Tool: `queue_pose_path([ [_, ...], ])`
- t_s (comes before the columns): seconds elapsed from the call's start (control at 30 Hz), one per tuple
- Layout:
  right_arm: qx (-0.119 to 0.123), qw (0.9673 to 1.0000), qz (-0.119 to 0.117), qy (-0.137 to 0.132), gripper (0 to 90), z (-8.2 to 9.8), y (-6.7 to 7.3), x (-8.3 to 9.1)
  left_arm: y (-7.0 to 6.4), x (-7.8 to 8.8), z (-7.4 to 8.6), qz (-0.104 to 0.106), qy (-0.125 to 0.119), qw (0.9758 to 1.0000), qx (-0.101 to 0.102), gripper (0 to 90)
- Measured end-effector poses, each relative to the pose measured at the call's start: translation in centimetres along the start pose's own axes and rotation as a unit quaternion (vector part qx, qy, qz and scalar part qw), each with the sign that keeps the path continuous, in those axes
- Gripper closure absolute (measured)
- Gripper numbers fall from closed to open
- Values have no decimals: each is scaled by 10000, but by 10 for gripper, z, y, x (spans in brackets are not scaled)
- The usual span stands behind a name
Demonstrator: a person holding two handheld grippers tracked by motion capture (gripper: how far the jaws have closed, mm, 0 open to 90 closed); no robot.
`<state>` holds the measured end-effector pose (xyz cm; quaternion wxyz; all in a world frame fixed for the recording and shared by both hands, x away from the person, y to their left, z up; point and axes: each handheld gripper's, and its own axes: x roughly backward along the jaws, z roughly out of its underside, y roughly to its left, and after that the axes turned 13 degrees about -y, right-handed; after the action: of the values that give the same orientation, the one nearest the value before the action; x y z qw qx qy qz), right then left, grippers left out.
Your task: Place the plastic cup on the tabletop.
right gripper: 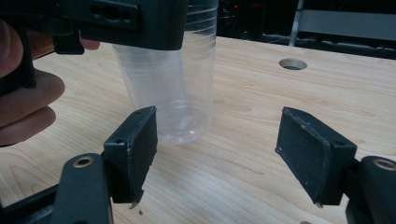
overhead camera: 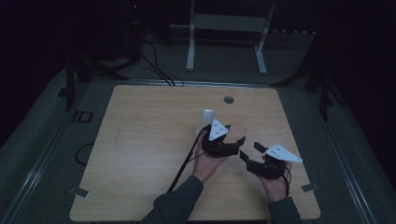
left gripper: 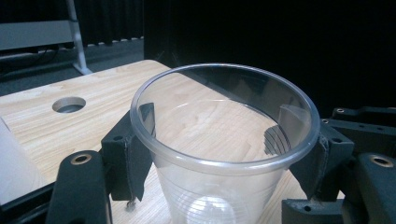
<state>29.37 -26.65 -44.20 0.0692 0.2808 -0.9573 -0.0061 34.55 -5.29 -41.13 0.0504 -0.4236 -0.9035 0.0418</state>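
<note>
2 grippers work over the wooden surface (overhead camera: pixel 140 154). Left gripper (left gripper: pixel 219 154) has its fingers (left gripper: pixel 128 158) clamped just under the rim of a clear cup (left gripper: pixel 219 140), held upright near the surface's middle. Right gripper (right gripper: pixel 224 154), just beside it, has its fingers (right gripper: pixel 135 149) spread wide with nothing between them, the cup's base (right gripper: pixel 180 126) beyond. A round hole (overhead camera: pixel 228 99) lies farther back.
</note>
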Motion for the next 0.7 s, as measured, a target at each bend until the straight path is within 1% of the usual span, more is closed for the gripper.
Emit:
queue_pose_path([
  [0.17, 0, 10000, 11, 5, 288, 0, 0, 1, 0, 0, 2, 4, -2, 10000, -56, 295],
  [0.43, -1, 10000, 18, 11, 288, 1, -1, 1, 1, 0, 6, -13, -5, 10000, -50, 295],
  [0.7, -7, 10000, 18, 11, 288, 1, -1, 2, 1, -1, 9, -53, 9, 9999, -107, 294],
])
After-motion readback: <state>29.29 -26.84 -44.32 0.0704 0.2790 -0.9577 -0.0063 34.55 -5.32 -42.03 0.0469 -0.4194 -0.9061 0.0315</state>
